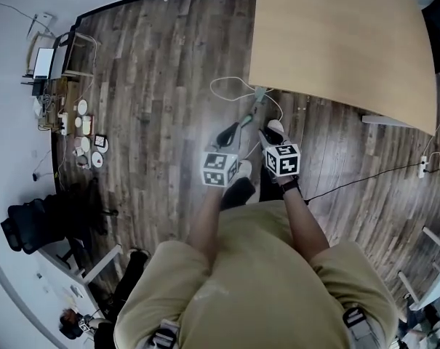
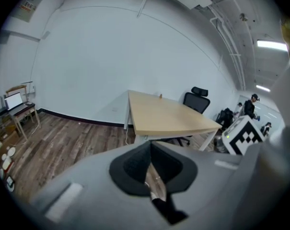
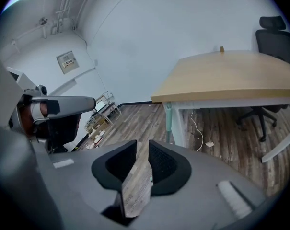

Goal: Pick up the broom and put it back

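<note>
Stands on the wood floor (image 1: 154, 64) just short of the table (image 1: 336, 42), off its near corner, and holds both grippers out low toward it, side by side. Over to the left gripper (image 2: 150, 147) first: shut, pads tip to tip, only a sliver of floor showing below where they meet, nothing in there. On to the right gripper (image 3: 143, 150): open by a narrow slot, pads apart, bare floor seen straight through, nothing between them either. Grips nothing with either one. And there, the broom (image 3: 168, 123): look for the pale green handle standing upright under the table's near corner, just beside the white leg (image 3: 179, 126), apart from both grippers; cannot see its lower end in the right gripper view, cut off behind the gripper body. From the head view, find that same green stick running out from under the table edge toward the grippers, foot end hard to make out. Note a white cable (image 3: 197, 126) trailing down under the table near that leg, and a black chair (image 3: 274, 37) at the table's far side. Well away from the table, along the wall, catch a small desk (image 2: 20, 111) with a few plates (image 1: 97, 159) on the floor beside it
</note>
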`<state>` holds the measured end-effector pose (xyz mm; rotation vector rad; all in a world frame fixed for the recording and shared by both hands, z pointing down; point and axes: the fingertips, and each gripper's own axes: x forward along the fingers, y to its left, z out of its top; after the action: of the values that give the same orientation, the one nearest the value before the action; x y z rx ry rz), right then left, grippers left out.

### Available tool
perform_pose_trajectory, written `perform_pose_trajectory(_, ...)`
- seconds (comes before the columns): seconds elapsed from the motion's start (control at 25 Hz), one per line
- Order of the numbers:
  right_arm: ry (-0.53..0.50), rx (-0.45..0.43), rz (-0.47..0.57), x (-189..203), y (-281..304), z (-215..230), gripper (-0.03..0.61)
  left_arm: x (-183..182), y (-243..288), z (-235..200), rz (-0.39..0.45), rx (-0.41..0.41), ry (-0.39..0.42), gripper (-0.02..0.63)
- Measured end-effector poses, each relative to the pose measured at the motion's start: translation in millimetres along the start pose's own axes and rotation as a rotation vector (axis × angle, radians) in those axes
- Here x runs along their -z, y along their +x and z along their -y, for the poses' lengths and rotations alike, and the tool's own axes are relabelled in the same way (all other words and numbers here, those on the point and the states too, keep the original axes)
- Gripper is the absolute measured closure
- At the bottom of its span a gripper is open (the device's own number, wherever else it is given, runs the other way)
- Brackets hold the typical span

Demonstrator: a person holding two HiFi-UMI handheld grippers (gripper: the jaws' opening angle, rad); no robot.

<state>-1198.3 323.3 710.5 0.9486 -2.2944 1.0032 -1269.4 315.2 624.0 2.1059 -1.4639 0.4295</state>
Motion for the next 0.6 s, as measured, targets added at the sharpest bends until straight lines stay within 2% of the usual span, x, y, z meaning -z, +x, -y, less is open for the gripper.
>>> perform_pose_trajectory(0.16, 0.043, -0.005, -0.044, 17, 25, 19, 0.475, 13, 18, -11, -0.034, -0.023, -0.031, 0.612)
perform_pose_trajectory(0.28, 0.073, -0.013, -0.075, 26, 51, 35, 0.429, 22, 31, -17, -0.051, -0.037, -0.05, 0.612)
perform_pose_trajectory(0.4, 0.106, -0.017, -0.124, 37, 77, 47, 0.41, 32, 42, -24, -0.07, -0.046, -0.067, 0.612)
perform_pose_trajectory(0.6, 0.119, -0.008, -0.151, 41, 117, 66, 0.38, 48, 58, -38, -0.101, -0.056, -0.089, 0.612)
